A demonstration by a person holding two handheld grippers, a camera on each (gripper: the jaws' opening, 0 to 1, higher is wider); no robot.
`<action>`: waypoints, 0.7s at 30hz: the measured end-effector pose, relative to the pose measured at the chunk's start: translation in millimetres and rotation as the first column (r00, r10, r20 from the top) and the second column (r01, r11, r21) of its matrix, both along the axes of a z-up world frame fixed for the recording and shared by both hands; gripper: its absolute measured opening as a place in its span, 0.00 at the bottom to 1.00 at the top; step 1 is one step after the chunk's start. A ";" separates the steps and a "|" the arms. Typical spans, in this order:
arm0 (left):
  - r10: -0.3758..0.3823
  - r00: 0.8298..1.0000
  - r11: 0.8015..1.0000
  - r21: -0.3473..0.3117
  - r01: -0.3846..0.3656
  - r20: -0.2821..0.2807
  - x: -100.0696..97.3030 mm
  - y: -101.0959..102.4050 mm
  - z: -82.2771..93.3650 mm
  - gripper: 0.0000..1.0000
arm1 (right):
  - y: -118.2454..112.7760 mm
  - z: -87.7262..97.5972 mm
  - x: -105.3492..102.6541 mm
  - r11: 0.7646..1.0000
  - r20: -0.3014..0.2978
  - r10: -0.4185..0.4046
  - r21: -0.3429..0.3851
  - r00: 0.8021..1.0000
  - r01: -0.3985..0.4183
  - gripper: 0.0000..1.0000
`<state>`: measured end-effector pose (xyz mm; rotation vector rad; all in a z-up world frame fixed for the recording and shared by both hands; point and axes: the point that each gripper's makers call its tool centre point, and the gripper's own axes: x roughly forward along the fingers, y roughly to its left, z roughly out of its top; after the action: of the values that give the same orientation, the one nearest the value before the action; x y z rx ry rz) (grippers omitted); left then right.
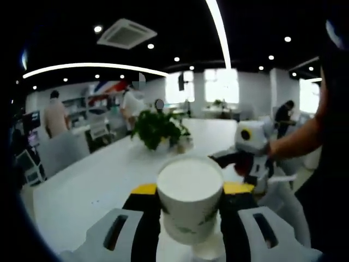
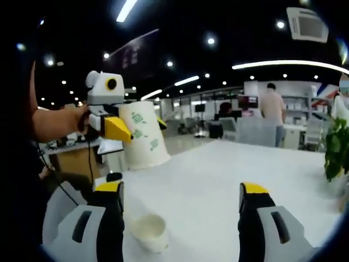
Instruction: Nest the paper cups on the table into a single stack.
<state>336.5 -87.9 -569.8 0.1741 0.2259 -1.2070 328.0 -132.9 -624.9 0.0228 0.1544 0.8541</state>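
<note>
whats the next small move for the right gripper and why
Probably lower the right gripper, whose jaws stand open, around the small white paper cup standing on the white table between them, then close. The left gripper already holds the white paper cup with green print lifted, ready for nesting.

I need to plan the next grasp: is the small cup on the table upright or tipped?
Upright: in the right gripper view the small cup stands on the table with its open mouth up, between the open right gripper's jaws, untouched.
</note>
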 end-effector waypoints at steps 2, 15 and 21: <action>0.003 1.000 1.000 -0.009 -0.003 -0.004 -0.4 -2.1 2.4 0.41 | 2.6 4.3 -2.8 1.000 0.003 0.015 0.003 1.000 -0.015 0.78; 0.028 1.000 0.995 -0.100 -0.027 0.013 8.0 -5.0 26.0 0.41 | 31.6 43.9 -20.0 0.974 -0.002 0.195 0.118 0.981 -0.193 0.51; 0.029 1.000 0.987 -0.159 -0.028 0.001 8.3 -4.1 32.9 0.41 | 43.5 46.6 -27.4 0.962 -0.012 0.257 0.098 0.966 -0.255 0.48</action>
<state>344.8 -92.0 -536.9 0.0330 0.1281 -1.1907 300.6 -89.4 -578.3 0.1055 0.1415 1.1202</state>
